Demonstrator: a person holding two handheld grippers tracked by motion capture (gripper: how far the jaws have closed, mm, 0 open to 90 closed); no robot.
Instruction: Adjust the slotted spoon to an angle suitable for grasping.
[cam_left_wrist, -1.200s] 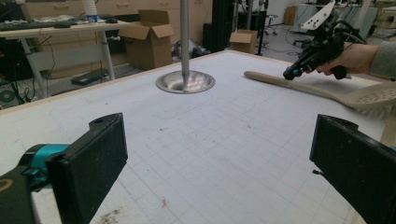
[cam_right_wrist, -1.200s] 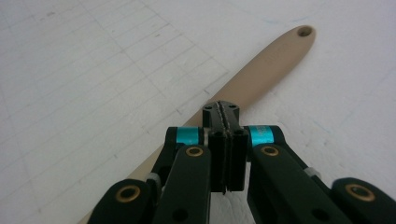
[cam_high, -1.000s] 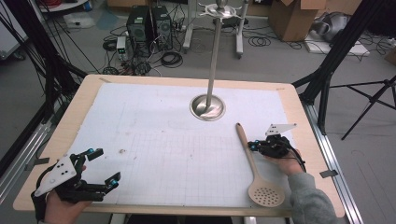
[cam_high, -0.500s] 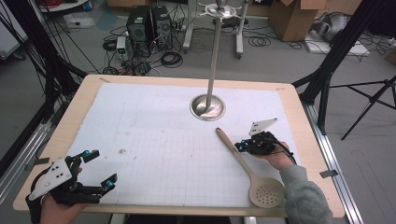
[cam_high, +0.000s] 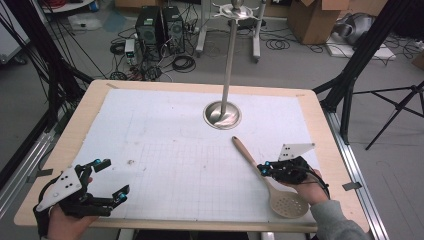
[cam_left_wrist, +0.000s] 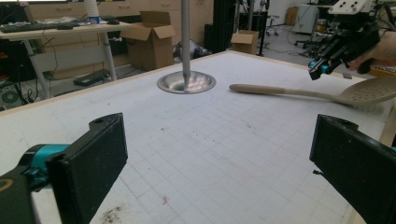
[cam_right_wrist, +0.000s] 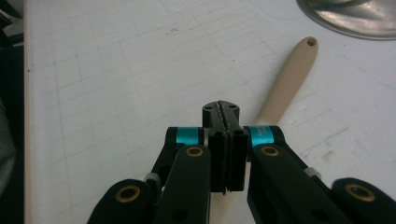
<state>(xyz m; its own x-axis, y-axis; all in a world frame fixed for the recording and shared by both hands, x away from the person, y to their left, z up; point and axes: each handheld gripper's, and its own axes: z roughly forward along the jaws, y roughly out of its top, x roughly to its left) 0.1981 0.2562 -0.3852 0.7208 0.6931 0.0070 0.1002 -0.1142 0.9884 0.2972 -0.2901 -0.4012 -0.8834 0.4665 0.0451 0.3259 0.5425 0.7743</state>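
A beige slotted spoon (cam_high: 250, 157) lies on the white gridded mat, handle toward the metal stand and perforated head near the front right edge. My right gripper (cam_high: 261, 168) hovers just over the spoon's neck, its jaws shut with nothing between them. In the right gripper view the pads (cam_right_wrist: 226, 112) press together above the handle (cam_right_wrist: 289, 74). The left gripper view shows that gripper (cam_left_wrist: 320, 70) clear above the spoon (cam_left_wrist: 289, 91). At the table's near left corner my left gripper (cam_high: 112, 176) stands open and empty, jaws wide apart (cam_left_wrist: 215, 158).
A metal stand with a round dish base (cam_high: 222, 115) and a tall pole rises at the mat's far middle. The wooden table edge (cam_high: 330, 150) runs close to the right hand. Boxes, cables and tripod legs lie on the floor beyond.
The spoon's handle swung to the left, pushed round by the right gripper. That gripper then rose off the spoon, staying shut. The left gripper kept still.
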